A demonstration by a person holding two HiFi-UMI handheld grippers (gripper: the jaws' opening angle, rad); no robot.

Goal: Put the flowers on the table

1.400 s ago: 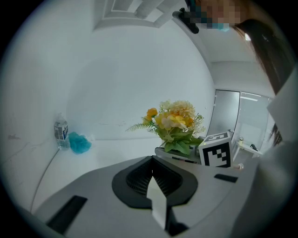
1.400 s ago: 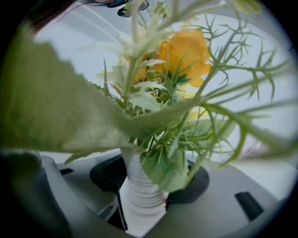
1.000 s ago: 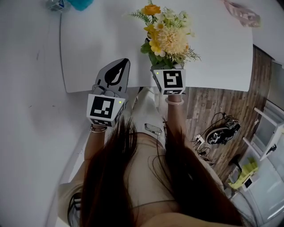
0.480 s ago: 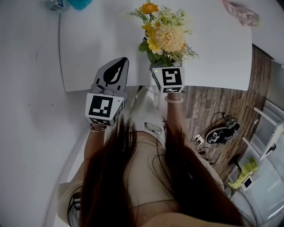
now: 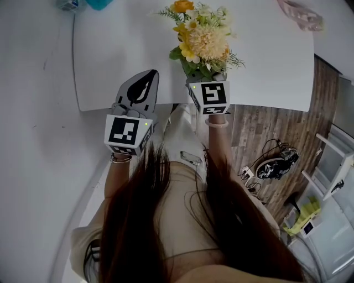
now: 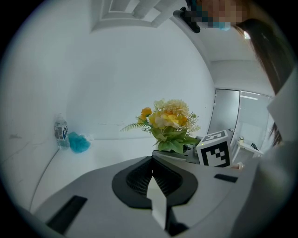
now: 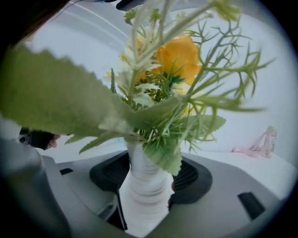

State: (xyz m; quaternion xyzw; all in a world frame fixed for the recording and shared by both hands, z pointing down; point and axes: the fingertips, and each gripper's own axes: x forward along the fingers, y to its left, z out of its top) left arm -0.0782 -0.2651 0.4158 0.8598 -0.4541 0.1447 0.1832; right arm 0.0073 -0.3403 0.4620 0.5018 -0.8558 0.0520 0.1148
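A bunch of yellow, orange and cream flowers [image 5: 202, 41] with green leaves stands in a ribbed white vase [image 7: 142, 179]. My right gripper [image 5: 206, 82] is shut on that vase and holds it upright over the near part of the white table [image 5: 127, 50]. In the head view the blooms hide the vase. Close up, the orange bloom [image 7: 179, 56] and leaves fill the right gripper view. My left gripper [image 5: 141, 91] is at the table's near edge, left of the flowers, shut with nothing in it. From the left gripper [image 6: 153, 179] I see the flowers [image 6: 170, 123] to the right.
A small water bottle [image 6: 60, 131] and a blue fluffy thing [image 6: 79, 142] sit at the table's far left corner. A pink clear object [image 5: 301, 15] lies at the far right. To the right of the table, cables [image 5: 274, 163] lie on the wooden floor.
The right gripper has carried the flowers a little farther over the table. The left gripper has drifted slightly left and stays shut.
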